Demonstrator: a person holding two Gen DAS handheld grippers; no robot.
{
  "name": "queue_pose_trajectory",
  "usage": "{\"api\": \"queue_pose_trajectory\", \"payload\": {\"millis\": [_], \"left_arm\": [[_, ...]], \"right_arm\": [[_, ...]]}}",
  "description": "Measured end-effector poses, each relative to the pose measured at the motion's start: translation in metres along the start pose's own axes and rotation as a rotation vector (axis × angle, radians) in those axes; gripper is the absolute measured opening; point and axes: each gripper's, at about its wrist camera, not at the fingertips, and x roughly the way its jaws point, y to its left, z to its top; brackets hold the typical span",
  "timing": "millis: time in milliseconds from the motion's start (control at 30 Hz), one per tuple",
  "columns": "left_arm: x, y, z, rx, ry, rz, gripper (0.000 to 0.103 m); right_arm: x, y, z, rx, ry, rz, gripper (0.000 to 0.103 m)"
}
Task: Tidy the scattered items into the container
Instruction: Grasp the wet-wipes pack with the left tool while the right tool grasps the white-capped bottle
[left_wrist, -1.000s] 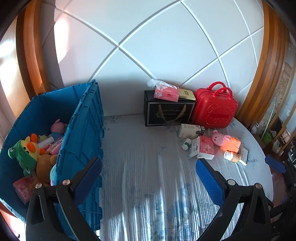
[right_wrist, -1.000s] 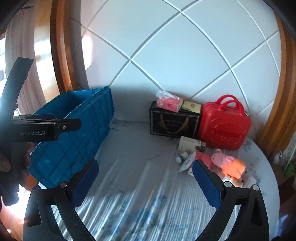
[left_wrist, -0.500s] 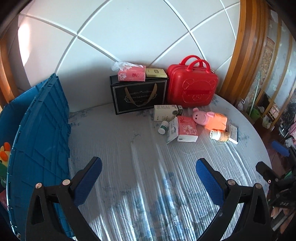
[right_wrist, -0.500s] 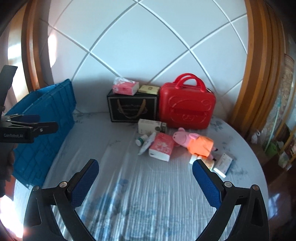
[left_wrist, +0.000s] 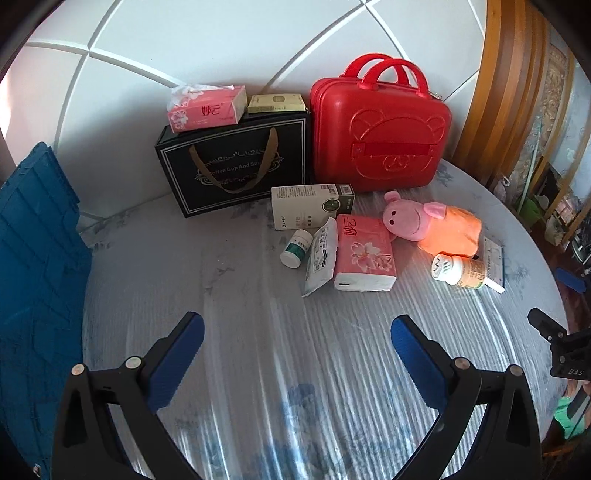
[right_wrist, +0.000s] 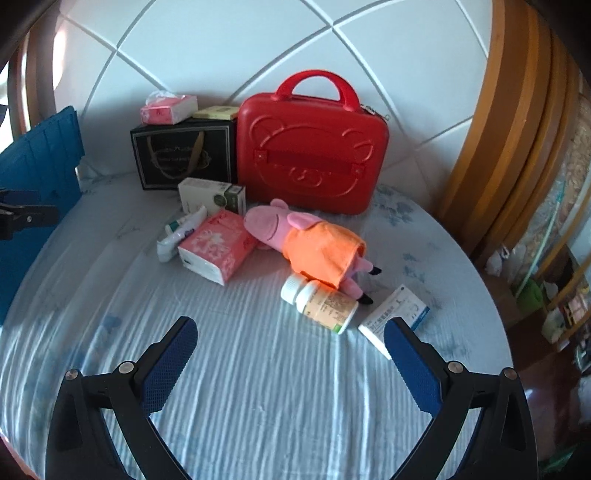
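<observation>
On my table (right_wrist: 258, 369) sit one blue crate (left_wrist: 33, 277) at left, one pig plush (right_wrist: 295, 236), two tissue packs (right_wrist: 218, 251), two pill bottles (right_wrist: 321, 299). My left gripper (left_wrist: 295, 350) and right gripper (right_wrist: 288, 347) both gape, empty.

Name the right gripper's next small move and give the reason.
Probably ease the right gripper forward and down onto the white-capped bottle. Its jaws stand open and empty, and the bottle lies on its side straight ahead, the nearest loose item, beside the pig plush and outside the blue crate.
</observation>
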Motion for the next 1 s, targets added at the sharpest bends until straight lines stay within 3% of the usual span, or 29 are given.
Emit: {"api": "queue_pose_trajectory", "payload": {"millis": [300,600,700,867,900,1000], "left_arm": [[0.116,-0.021,0.002,0.078,0.055,0.083,0.100],[0.191,-0.021,0.003,0.067,0.096,0.057,0.091],[0.203,-0.032,0.004,0.074,0.089,0.024,0.079],[0.209,-0.044,0.001,0.075,0.077,-0.001,0.027],[0.206,-0.045,-0.001,0.066,0.069,-0.007,0.021],[0.195,-0.043,-0.007,0.031,0.047,-0.029,0.017]], "right_arm": [[0.102,-0.036,-0.015,-0.079,0.072,0.053,0.102],[0.153,-0.054,-0.018,-0.042,0.068,0.084,0.102],[0.166,-0.055,-0.015,-0.065,0.072,0.091,0.102],[0.184,-0.054,-0.008,-0.109,0.088,0.127,0.102],[0.187,-0.052,-0.008,-0.124,0.096,0.136,0.098],[0.190,-0.044,-0.011,-0.172,0.111,0.150,0.083]]}}
